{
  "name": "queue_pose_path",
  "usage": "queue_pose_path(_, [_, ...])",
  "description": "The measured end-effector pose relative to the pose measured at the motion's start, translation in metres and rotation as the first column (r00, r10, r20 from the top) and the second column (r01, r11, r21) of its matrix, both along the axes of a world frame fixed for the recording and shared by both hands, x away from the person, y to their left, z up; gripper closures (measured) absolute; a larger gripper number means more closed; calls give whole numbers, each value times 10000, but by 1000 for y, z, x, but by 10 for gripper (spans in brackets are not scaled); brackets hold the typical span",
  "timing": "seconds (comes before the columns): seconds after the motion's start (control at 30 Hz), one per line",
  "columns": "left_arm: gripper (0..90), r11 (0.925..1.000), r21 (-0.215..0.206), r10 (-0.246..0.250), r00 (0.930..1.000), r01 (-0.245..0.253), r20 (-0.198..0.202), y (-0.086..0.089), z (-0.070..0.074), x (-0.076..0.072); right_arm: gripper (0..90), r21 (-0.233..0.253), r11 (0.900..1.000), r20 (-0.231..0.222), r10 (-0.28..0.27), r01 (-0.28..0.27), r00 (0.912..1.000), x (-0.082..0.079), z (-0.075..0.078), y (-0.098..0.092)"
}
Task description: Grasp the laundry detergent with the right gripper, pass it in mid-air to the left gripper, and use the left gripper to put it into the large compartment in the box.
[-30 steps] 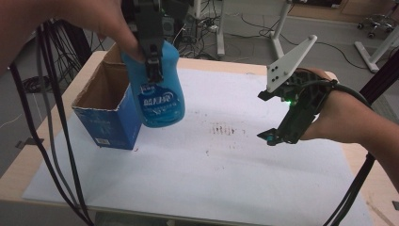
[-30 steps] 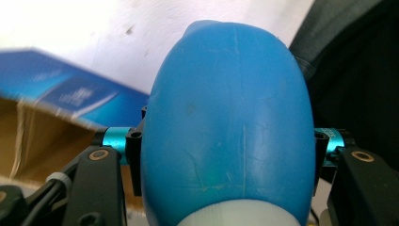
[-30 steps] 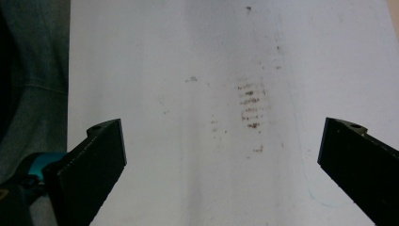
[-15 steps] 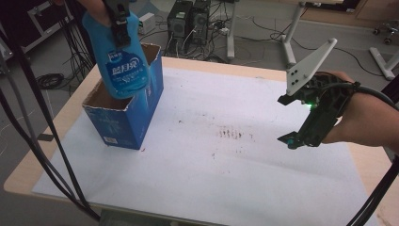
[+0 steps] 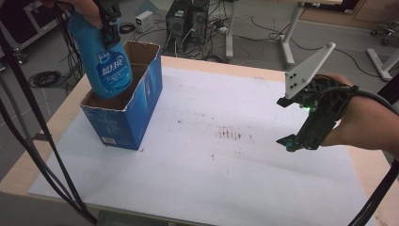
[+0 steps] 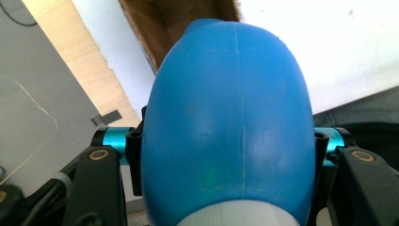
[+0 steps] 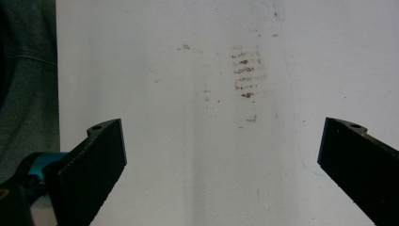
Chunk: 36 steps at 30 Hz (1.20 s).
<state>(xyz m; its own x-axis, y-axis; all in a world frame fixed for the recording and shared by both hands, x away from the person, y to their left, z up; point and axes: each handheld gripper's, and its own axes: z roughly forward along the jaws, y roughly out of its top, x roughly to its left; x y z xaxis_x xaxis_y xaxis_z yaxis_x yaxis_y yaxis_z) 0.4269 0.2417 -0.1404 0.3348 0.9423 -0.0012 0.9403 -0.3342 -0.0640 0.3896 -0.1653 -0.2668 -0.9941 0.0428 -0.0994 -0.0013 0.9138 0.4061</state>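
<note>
White-covered desk (image 5: 244, 179) in a cable-strewn lab: left tool (image 5: 109, 26) clamped on the blue bottle (image 5: 104, 59), held upright with its base just inside the open top of the blue box (image 5: 134, 110), right tool (image 5: 301, 136) idle, jaws spread wide, empty; next looks like lower straight down, then release.

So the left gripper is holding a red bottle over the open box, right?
Not quite. The bottle is blue, not red, as the high view shows. The rest is right: the left gripper is shut on it and holds it over the open box.
</note>
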Motion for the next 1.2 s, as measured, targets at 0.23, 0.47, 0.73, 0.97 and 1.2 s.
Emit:
queue_pose_path(0.23, [394,9989,-121,-457,9987,455,-204,9,-24,6,6,-27,10000,16,-15,15,10000,0,-2,2])
queue_pose_path(0.47, [394,9766,-70,-2149,9765,2148,-194,6,-59,8,7,-135,9999,-18,-16,15,10000,0,-4,4])
queue_pose_path(0.73, [395,9093,144,-4158,9094,4159,-62,0,-97,11,7,-293,9995,-93,-74,71,9999,1,-8,7])
queue_pose_path(0.97, [394,8708,25,-4916,8708,4916,-70,-1,-125,14,7,-381,9992,-157,-80,74,9998,1,-12,10])
queue_pose_path(1.2, [391,8535,-35,-5210,8535,5210,80,-1,-140,15,7,-479,9988,-262,-118,106,9996,3,-16,11])
